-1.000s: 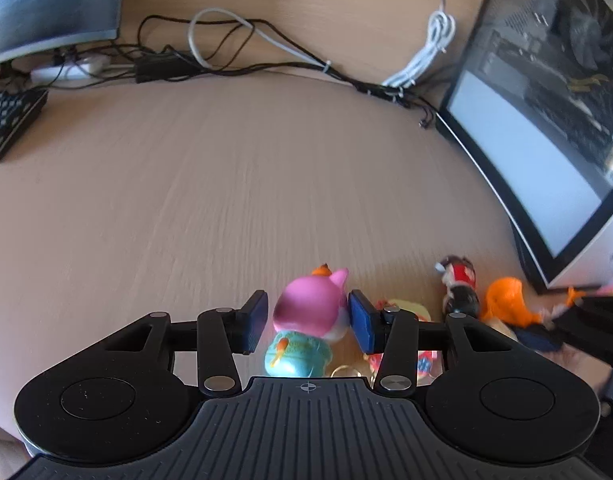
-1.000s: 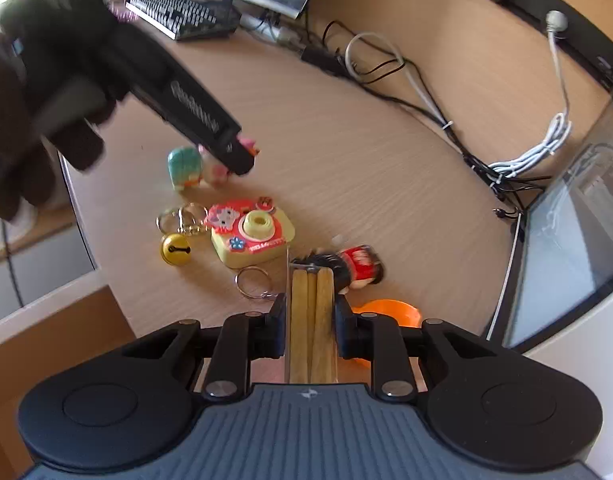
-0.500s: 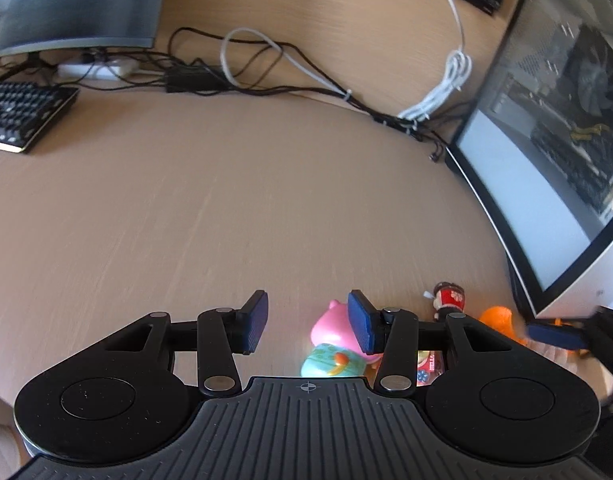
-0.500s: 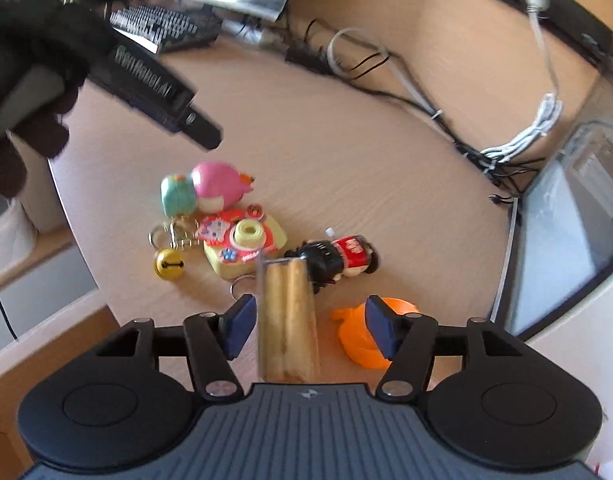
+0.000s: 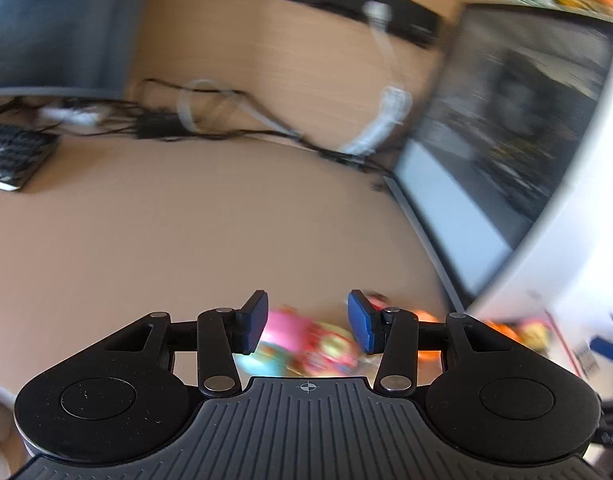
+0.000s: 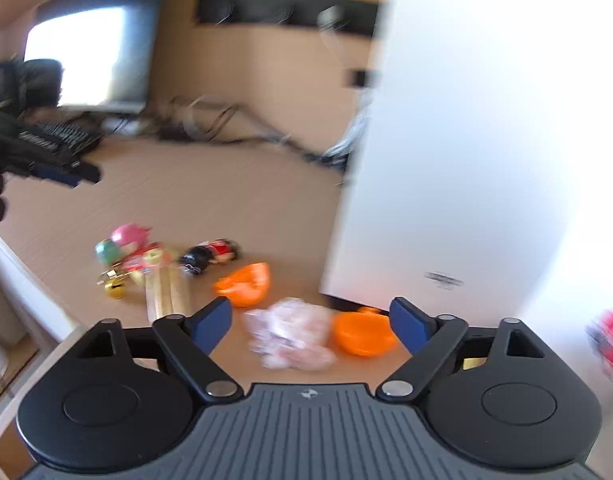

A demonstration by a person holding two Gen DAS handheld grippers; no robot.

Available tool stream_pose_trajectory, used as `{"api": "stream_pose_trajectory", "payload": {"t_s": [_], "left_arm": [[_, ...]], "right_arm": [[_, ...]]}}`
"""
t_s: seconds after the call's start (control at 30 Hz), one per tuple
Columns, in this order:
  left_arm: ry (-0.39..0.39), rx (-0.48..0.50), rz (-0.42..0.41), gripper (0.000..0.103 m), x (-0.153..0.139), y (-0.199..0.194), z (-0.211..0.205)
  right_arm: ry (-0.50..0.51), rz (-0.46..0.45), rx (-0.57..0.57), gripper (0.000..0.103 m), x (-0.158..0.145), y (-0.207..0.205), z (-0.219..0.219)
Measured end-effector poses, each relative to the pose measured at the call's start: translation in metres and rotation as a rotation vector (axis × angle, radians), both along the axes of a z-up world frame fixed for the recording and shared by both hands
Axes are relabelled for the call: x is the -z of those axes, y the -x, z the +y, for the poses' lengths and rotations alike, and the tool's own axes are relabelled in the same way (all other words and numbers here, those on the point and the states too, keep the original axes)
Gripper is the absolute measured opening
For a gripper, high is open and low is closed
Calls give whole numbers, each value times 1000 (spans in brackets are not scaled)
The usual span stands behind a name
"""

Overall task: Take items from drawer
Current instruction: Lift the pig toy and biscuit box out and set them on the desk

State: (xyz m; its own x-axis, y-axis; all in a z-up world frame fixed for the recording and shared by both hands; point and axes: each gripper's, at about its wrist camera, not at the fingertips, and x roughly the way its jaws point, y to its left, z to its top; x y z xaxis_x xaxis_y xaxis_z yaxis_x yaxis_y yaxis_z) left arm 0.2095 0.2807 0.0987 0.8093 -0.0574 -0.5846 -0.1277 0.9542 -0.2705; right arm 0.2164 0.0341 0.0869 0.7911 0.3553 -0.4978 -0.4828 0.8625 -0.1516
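The toys lie in a loose cluster on the desk [image 6: 234, 200]: pink figure [image 6: 126, 234] at 10 o'clock, wooden sticks [image 6: 166, 292] and dark-haired doll [image 6: 210, 256] nearer, orange piece [image 6: 246, 282] at 12. The right gripper [image 6: 310, 320] is spread wide, empty. The left gripper [image 5: 306, 326] also stands apart, holding nothing, above the blurred toys.
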Motion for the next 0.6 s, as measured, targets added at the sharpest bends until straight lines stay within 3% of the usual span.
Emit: {"api": "stream_pose_trajectory", "payload": {"t_s": [0.07, 0.17, 0.33, 0.43, 0.6], "left_arm": [[-7, 90, 10, 48, 3, 4, -22], [-20, 185, 55, 48, 15, 5, -51], [60, 306, 174, 48, 47, 3, -86], [54, 313, 217, 48, 63, -8, -101], [78, 289, 216, 46, 73, -33, -109]], "right_arm": [[5, 1, 60, 100, 5, 9, -17], [66, 96, 65, 100, 19, 12, -31], [123, 192, 85, 99, 38, 17, -42], [134, 222, 85, 99, 45, 20, -43], [155, 249, 40, 99, 54, 27, -37]]}}
